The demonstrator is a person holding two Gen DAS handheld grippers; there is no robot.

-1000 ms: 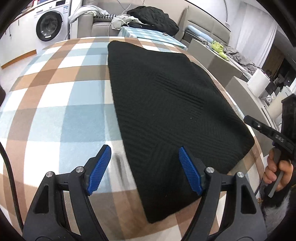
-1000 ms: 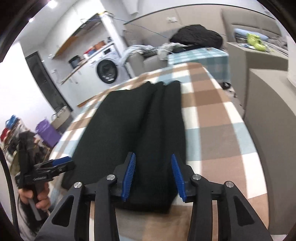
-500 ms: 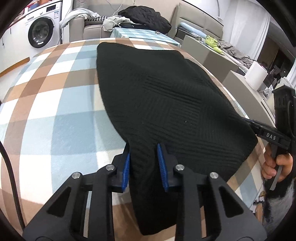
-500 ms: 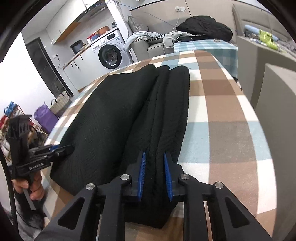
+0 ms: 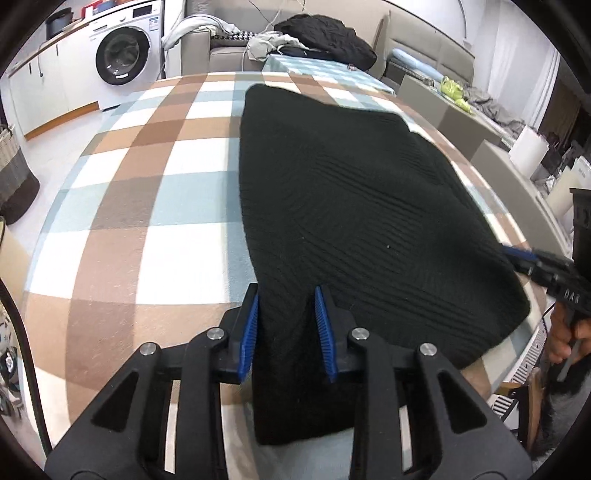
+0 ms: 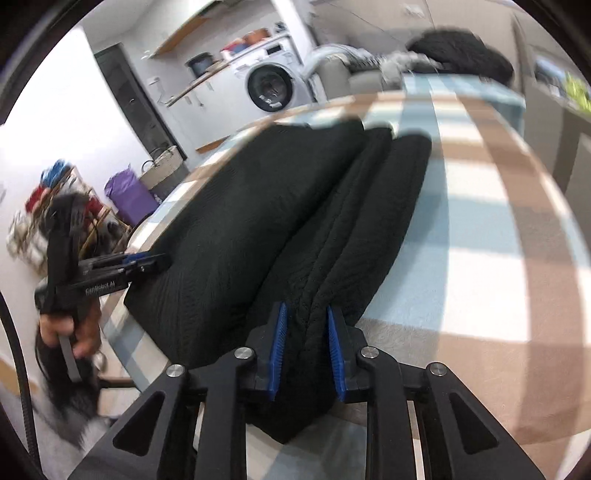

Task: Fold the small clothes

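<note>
A black knit garment (image 5: pixel 351 184) lies lengthwise on the plaid-covered table (image 5: pixel 147 184), folded into long panels. My left gripper (image 5: pixel 286 295) is shut on its near left corner, with cloth bunched between the blue pads. In the right wrist view the same garment (image 6: pixel 240 221) shows stacked lengthwise folds. My right gripper (image 6: pixel 306 310) pinches the near right corner; its jaws are opening slightly, with the cloth still pressed between the pads. Each gripper shows in the other's view: the right gripper (image 5: pixel 517 254) at the garment's right edge, the left gripper (image 6: pixel 144 260) at its left edge.
A washing machine (image 5: pixel 123 55) stands at the back left. Behind the table is a sofa with a dark clothes pile (image 5: pixel 325 33). A woven basket (image 5: pixel 14 177) is on the floor at left, a purple bag (image 6: pixel 129 192) further off. Grey units (image 5: pixel 461 110) flank the table's right side.
Both grippers stood open over the near edge a second ago and have closed on the garment's corners. Since then both have shifted sideways with the cloth, and the right view has tilted.
</note>
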